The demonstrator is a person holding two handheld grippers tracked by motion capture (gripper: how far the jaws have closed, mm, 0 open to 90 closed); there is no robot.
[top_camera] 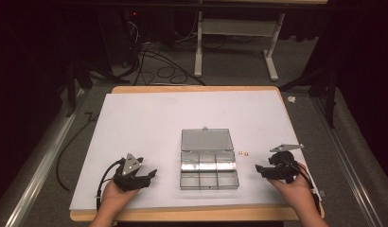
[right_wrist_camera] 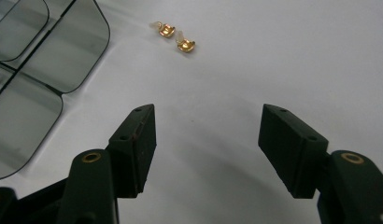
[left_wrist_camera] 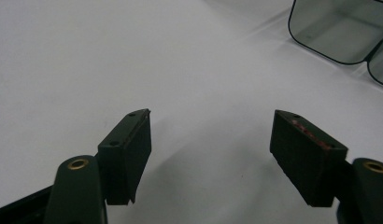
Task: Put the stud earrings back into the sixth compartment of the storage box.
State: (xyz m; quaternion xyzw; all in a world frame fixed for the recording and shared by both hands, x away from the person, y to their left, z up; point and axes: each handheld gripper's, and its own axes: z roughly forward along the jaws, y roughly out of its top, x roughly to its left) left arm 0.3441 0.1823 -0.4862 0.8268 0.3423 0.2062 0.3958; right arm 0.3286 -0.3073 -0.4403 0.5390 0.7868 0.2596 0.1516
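Evidently the two small gold pieces (top_camera: 244, 152) are what matters: they lie loose on the white sheet (top_camera: 149, 123) just right of the clear compartment box (top_camera: 208, 171), whose lid is folded back, likely so they can be dropped into a cell. In the right gripper view they sit at upper centre (right_wrist_camera: 176, 38), ahead of the right gripper (right_wrist_camera: 206, 140), apart from it. Its jaws are spread wide and hold nothing. At lower left of the high view, the left gripper (top_camera: 152, 174) rests equally spread, empty.
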